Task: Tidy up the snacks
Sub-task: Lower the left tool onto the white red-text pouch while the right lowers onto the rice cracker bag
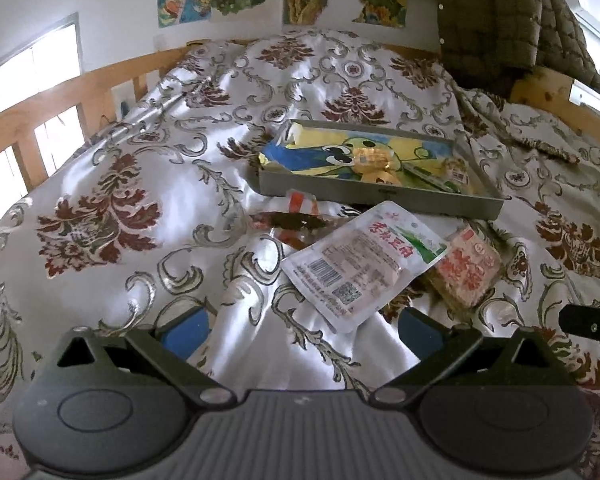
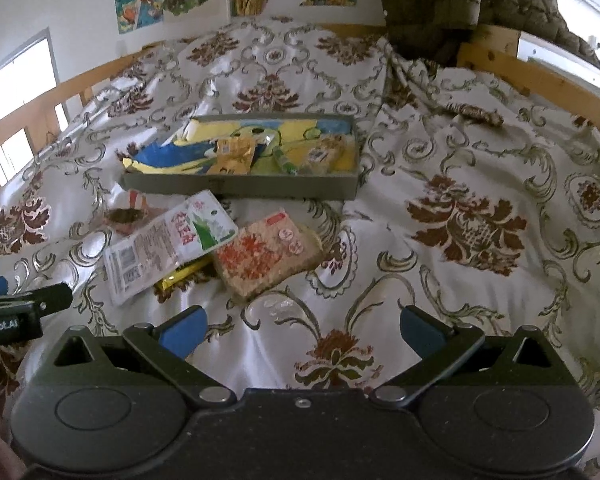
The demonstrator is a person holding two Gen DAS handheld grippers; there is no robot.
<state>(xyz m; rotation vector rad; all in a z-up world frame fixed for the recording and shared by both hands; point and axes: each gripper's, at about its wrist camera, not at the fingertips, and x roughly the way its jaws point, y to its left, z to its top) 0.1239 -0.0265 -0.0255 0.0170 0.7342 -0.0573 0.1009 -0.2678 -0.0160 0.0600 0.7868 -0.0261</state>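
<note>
You are holding both grippers, left point(image 1: 300, 328) and right point(image 2: 300, 328), spread wide and gripping nothing, above the bedspread point(image 2: 460, 280). Just ahead, the white packet point(image 1: 364, 264) is overlapping the orange packet point(image 1: 466, 268). Beyond them the grey tray point(image 1: 380, 196) is holding more snacks.

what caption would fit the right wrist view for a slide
Open right gripper hovers over the patterned bedspread, facing loose snack packets in front of a gray tray.
</note>
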